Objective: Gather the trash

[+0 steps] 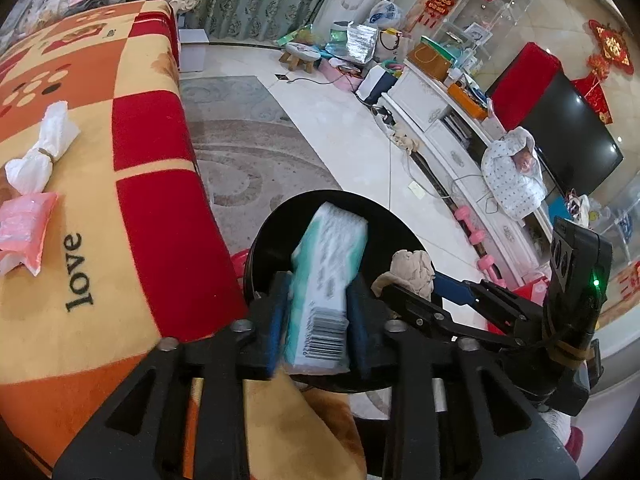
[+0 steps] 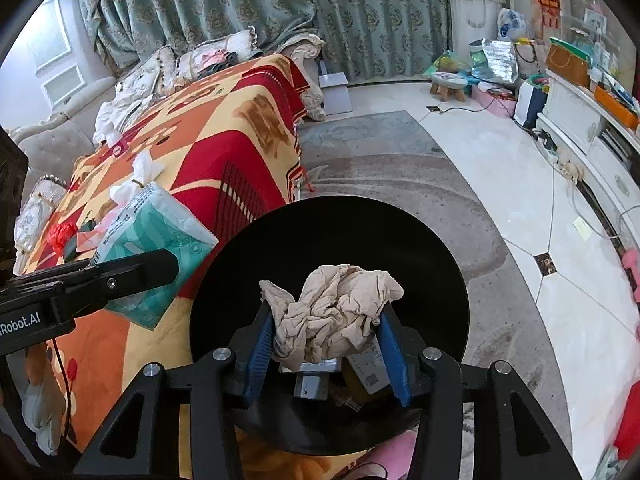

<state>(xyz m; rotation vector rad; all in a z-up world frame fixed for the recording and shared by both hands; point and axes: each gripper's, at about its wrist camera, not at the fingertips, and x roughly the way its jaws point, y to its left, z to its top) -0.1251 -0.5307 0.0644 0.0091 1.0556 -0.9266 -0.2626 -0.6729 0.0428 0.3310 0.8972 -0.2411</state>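
Observation:
My left gripper (image 1: 318, 312) is shut on a teal and white tissue pack (image 1: 326, 276) and holds it over the black round bin (image 1: 264, 248) beside the table. The pack also shows in the right wrist view (image 2: 156, 240). My right gripper (image 2: 326, 344) is shut on a crumpled beige paper wad (image 2: 332, 308), held above the bin's mouth (image 2: 432, 264). Some cards and wrappers (image 2: 364, 372) lie inside the bin. A tied white tissue bundle (image 1: 42, 152) and a pink plastic wrapper (image 1: 24, 228) lie on the blanket-covered table (image 1: 132, 216).
The table's red and orange blanket hangs down beside the bin. A grey rug (image 2: 400, 168) and white tiled floor (image 2: 520, 184) lie beyond. A white TV cabinet (image 1: 448, 136) with a television stands at the right, with pink dumbbells (image 1: 476, 236) on the floor.

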